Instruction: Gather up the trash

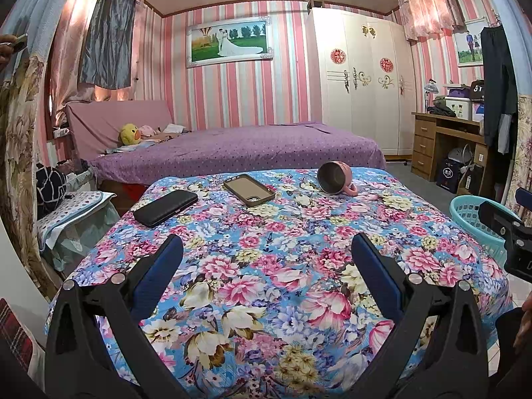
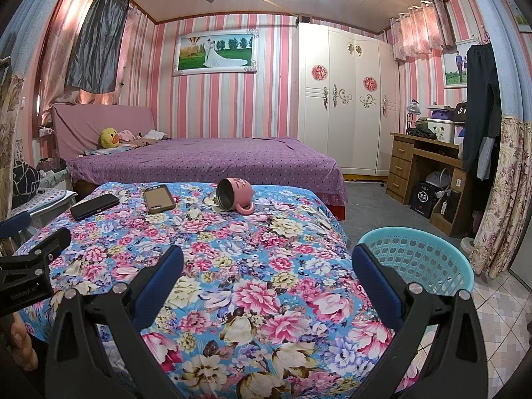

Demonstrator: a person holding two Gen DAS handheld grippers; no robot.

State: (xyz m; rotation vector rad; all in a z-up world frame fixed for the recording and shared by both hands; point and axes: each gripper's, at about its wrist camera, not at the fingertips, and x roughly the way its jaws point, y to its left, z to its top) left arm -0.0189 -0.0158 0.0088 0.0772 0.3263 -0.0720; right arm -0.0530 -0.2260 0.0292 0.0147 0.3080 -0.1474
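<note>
- In the left wrist view we held the left gripper (image 1: 266,252) released, jaws wide over the floral cloth (image 1: 266,299). No trash showed; only a black phone (image 1: 165,207), a brown phone case (image 1: 248,190) and a tipped pink mug (image 1: 335,178) lay there. The teal basket (image 1: 472,214) was mostly cut off.
- In the right wrist view our right gripper (image 2: 267,254) was equally released. The basket (image 2: 432,259) showed more fully beside the table, its inside partly hidden.
</note>
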